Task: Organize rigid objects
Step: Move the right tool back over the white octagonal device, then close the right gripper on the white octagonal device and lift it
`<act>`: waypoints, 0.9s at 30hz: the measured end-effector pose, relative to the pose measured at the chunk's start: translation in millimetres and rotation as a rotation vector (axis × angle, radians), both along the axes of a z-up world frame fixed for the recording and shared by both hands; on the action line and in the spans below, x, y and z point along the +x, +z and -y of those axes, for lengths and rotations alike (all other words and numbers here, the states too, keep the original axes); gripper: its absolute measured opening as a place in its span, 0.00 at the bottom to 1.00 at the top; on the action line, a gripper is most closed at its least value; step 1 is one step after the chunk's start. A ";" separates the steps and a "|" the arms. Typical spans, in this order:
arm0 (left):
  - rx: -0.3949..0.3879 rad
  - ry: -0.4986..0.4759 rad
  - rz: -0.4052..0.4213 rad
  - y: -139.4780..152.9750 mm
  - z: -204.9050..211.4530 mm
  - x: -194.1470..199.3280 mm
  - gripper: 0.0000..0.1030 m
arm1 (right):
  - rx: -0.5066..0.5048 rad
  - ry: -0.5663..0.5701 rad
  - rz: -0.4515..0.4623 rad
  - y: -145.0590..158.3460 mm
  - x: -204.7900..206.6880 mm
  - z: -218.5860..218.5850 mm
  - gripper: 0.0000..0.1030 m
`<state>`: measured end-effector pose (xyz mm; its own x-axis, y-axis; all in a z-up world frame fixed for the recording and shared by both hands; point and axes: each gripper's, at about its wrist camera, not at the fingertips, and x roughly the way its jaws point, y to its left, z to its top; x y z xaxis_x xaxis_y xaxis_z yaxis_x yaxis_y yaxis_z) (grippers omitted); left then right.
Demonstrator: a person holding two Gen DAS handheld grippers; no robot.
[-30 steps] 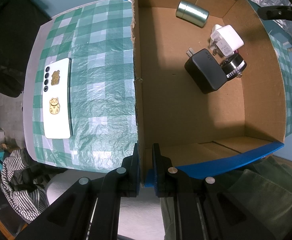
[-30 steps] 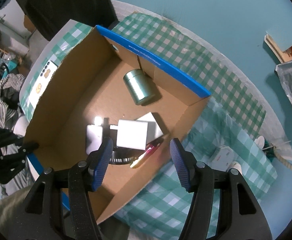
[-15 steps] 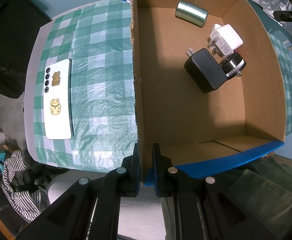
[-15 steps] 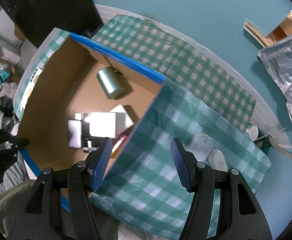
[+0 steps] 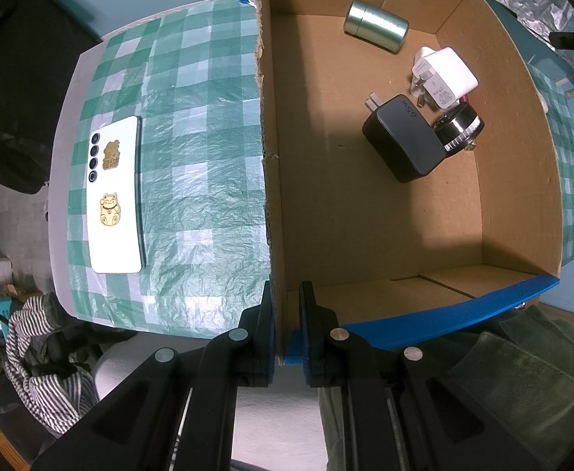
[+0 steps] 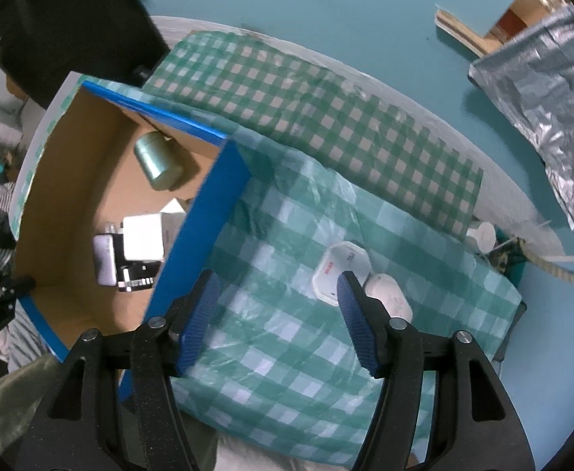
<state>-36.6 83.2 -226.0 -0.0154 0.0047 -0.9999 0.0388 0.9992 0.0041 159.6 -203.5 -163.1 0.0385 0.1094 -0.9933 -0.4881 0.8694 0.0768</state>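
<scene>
Your left hand-held gripper (image 5: 287,325) is clamped on the near wall of the cardboard box (image 5: 522,157), one finger outside and one inside. Ahead of it, on the box floor toward the far right corner, lie a black charger (image 5: 403,139), a white plug (image 5: 444,76) and a round metal piece (image 5: 459,127), all bunched together and touching. A pale green tin (image 5: 377,25) lies on its side near the far wall. To the left of that gripper, outside the box, a white phone (image 5: 116,196) lies flat on the checked cloth (image 5: 200,117) covering the desk.

Your right hand-held gripper (image 6: 279,314) hangs over the cloth with its jaws opening and nothing between them. Just ahead of its right finger sit a white adapter (image 6: 336,271) and a white case (image 6: 389,298), touching each other. The box stands to its left.
</scene>
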 end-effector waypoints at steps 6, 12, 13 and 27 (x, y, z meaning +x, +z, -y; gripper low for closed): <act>0.002 0.001 0.002 1.4 -0.4 -1.1 0.10 | 0.019 -0.125 -0.084 -36.0 23.7 30.4 0.65; 0.004 0.007 0.003 3.3 -0.3 -1.0 0.10 | 0.050 -0.267 -0.141 -69.2 47.4 58.4 0.65; 0.004 0.009 0.003 3.4 -0.2 -0.8 0.10 | 0.059 -0.286 -0.154 -74.9 50.3 61.9 0.65; 0.011 0.026 -0.002 2.1 -0.9 -0.5 0.10 | 0.019 -0.314 -0.201 -118.5 58.1 61.1 0.65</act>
